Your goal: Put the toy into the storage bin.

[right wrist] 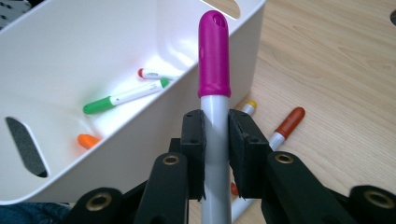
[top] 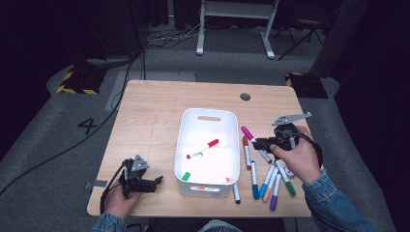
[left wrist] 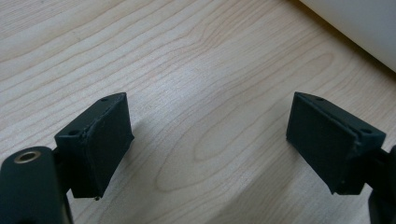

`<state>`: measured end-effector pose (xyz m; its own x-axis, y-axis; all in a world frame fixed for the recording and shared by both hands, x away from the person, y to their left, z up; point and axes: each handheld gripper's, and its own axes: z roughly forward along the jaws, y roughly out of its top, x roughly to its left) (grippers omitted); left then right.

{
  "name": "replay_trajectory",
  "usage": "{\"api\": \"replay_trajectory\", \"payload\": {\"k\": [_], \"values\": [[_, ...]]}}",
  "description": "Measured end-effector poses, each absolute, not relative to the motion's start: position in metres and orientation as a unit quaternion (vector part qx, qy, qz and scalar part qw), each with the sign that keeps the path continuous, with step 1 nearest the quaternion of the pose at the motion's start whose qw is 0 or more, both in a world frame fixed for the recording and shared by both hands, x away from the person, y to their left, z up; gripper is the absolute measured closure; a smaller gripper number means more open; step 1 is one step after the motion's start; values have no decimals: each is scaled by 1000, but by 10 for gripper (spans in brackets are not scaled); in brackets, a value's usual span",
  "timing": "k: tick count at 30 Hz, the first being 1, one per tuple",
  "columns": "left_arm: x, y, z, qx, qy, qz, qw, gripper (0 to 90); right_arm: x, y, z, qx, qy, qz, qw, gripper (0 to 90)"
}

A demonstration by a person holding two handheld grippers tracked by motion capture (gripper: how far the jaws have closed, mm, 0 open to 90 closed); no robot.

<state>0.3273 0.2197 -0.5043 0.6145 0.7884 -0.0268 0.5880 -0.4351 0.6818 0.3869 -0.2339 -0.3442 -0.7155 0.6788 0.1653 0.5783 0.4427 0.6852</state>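
The right gripper point(right wrist: 215, 140) pinches a magenta-capped marker point(right wrist: 214, 60) at frame centre, the white bin point(right wrist: 60, 60) upper left. Loose markers point(top: 270, 181) lie lower right of the bin in the high view. The left gripper point(left wrist: 210, 140) is spread over bare table point(left wrist: 187, 70).

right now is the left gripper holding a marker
No, the left gripper has its jaws wide apart over the bare wooden table, with nothing between them.

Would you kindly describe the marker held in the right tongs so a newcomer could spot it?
Start at the white bin mid-table, then look just beyond its right wall. There the right tongs clamp a grey-barrelled marker. It alone has a magenta cap and is lifted off the table.
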Motion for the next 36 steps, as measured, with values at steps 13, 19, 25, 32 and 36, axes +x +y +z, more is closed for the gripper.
{"api": "replay_trajectory", "payload": {"k": [13, 19, 25, 32, 36], "values": [[327, 220, -504, 834, 413, 147, 335, 144, 372, -199, -331, 317, 867, 380, 49, 770], [327, 220, -504, 834, 413, 147, 336, 143, 369, -182, -327, 303, 875, 376, 42, 770], [327, 220, -504, 834, 414, 149, 334, 143, 366, -165, -324, 284, 881, 377, 35, 770], [327, 220, -504, 835, 412, 152, 332, 140, 362, -150, -324, 270, 884, 381, 24, 770], [329, 219, -505, 842, 409, 144, 323, 72, 361, -144, -324, 259, 887, 382, 21, 770]]}}
